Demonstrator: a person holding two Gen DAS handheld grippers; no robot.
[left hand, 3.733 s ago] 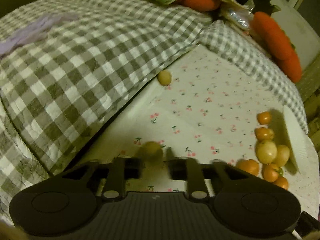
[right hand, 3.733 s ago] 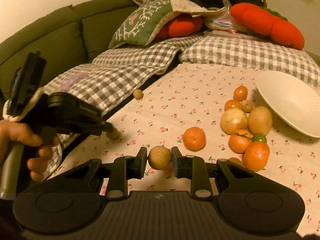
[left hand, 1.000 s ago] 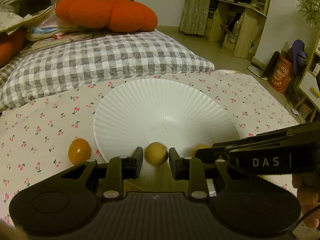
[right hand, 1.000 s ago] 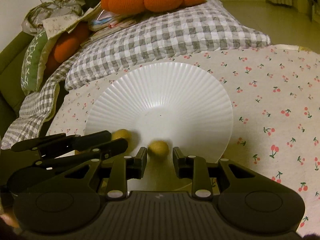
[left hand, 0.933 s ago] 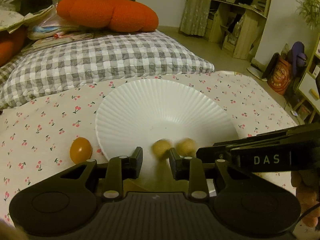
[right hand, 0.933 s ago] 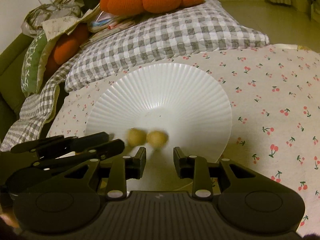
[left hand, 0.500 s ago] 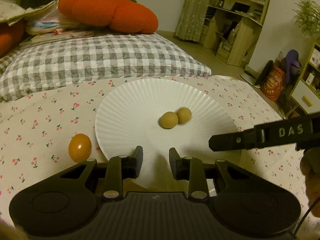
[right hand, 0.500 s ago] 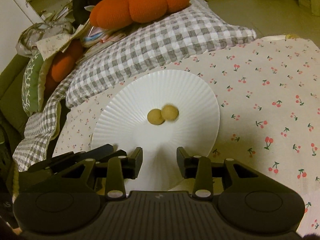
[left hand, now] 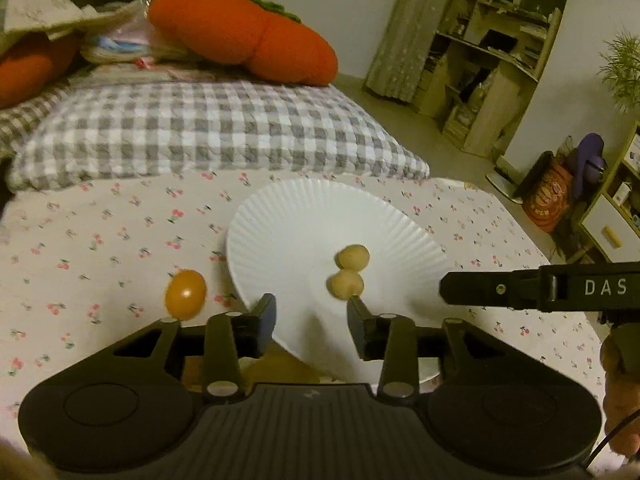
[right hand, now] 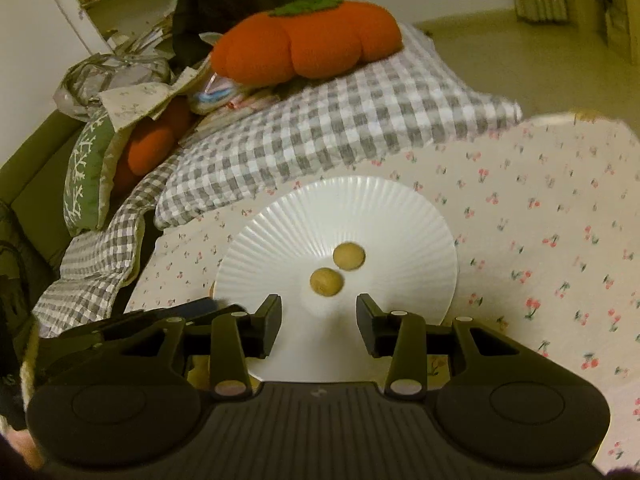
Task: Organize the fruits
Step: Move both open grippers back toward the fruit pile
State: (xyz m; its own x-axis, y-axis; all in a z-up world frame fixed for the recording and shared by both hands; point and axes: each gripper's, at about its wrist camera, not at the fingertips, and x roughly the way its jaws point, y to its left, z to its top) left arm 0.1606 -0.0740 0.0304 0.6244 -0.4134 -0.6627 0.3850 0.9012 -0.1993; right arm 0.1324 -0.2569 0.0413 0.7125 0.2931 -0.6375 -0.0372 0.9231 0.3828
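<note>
Two small tan fruits [right hand: 337, 267] lie touching near the centre of the white ribbed plate [right hand: 384, 216] on the cherry-print cloth [right hand: 552, 220]. Left gripper [left hand: 311, 320] and right gripper [right hand: 318, 320]: jaws spread, holding nothing. An orange fruit [left hand: 185, 293] sits at the plate's 8 o'clock in the left wrist view

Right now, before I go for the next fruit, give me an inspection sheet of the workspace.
Surface: cherry-print cloth, with a checked blanket along its far edge.
Job's things: white ribbed plate holds two tan round fruits, side by side; one orange fruit lies on the cloth beside the plate.
Clutter: orange pumpkin cushion, green cushion, papers and bags behind.
Grippers: left gripper open, empty; right gripper open, empty.
Cables: thin dark cable by the hand at the lower right of the left wrist view.
Surroundings: wooden shelves, plant, floor.
</note>
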